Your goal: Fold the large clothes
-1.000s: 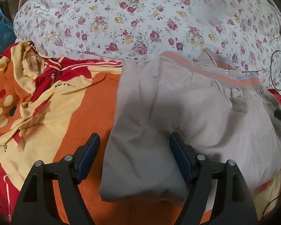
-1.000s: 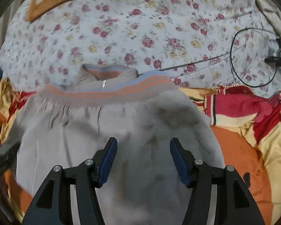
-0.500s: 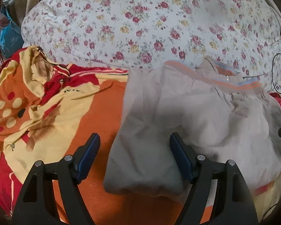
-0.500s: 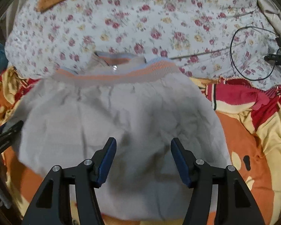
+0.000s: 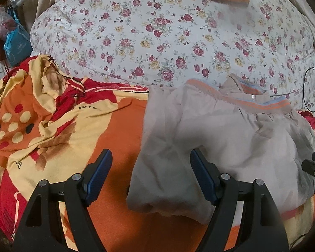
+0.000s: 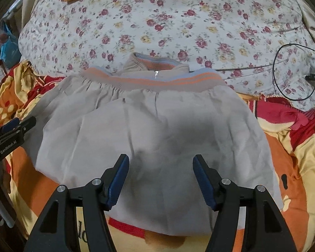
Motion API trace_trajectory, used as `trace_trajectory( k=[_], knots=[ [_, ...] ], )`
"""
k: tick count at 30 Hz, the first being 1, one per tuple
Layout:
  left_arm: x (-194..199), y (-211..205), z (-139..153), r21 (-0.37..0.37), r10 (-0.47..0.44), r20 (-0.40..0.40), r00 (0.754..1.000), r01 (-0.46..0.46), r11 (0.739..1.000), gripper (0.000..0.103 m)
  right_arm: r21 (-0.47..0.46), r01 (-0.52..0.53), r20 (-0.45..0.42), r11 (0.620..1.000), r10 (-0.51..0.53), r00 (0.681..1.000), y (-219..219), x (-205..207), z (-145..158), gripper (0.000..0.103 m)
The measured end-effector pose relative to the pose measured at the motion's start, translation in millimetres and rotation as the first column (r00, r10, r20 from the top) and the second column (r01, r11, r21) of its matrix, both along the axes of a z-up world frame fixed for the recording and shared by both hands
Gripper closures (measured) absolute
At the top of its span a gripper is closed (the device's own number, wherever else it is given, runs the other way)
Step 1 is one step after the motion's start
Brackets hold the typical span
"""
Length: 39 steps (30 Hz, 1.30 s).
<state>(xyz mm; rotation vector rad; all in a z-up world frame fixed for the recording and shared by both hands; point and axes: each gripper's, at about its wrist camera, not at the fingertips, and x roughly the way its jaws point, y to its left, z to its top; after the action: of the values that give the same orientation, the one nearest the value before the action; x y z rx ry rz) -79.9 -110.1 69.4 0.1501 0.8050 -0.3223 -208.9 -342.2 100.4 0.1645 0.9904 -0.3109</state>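
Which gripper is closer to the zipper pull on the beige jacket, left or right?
Right. The right gripper hangs open over the middle of the beige jacket, in line with the zipper pull. The left gripper is open over the jacket's left edge, farther off.

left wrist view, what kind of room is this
Most likely a bedroom: a beige jacket lies on an orange patterned blanket, with a floral quilt bunched behind it.
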Motion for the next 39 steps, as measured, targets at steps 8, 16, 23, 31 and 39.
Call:
trace_trajectory(
  k=[8,16,23,31,39],
  knots=[
    [-0.7,-3.6,-1.5,0.024,-0.003,0.015,1.0,0.002,1.0,0.027,0.015,-0.018,-0.011,1.0,0.018,1.0,10.3,5.9,-6.2,0.038],
    [-1.2,-4.3,-3.5,0.028,-0.001,0.01,1.0,0.001,1.0,0.027,0.025,-0.035,-0.01,0.999,0.035,0.999,18.3,11.9,-7.3,0.037],
    [1.9,-3.6,-8.1,0.025,0.009,-0.012,1.0,-0.009,1.0,0.027,0.029,-0.038,-0.016,0.999,0.038,0.999,19.9,18.3,-10.3,0.037],
    [5.2,-4.3,-12.6,0.03,0.016,-0.029,0.999,-0.015,0.999,0.027,0.04,-0.041,-0.017,0.998,0.042,0.999,19.6,24.5,-13.8,0.037],
    [8.5,-6.0,-18.7,0.039,0.012,-0.053,0.999,-0.01,0.999,0.026,0.1,-0.033,-0.077,0.994,0.041,0.996,13.2,34.9,-37.5,0.031]
  ],
)
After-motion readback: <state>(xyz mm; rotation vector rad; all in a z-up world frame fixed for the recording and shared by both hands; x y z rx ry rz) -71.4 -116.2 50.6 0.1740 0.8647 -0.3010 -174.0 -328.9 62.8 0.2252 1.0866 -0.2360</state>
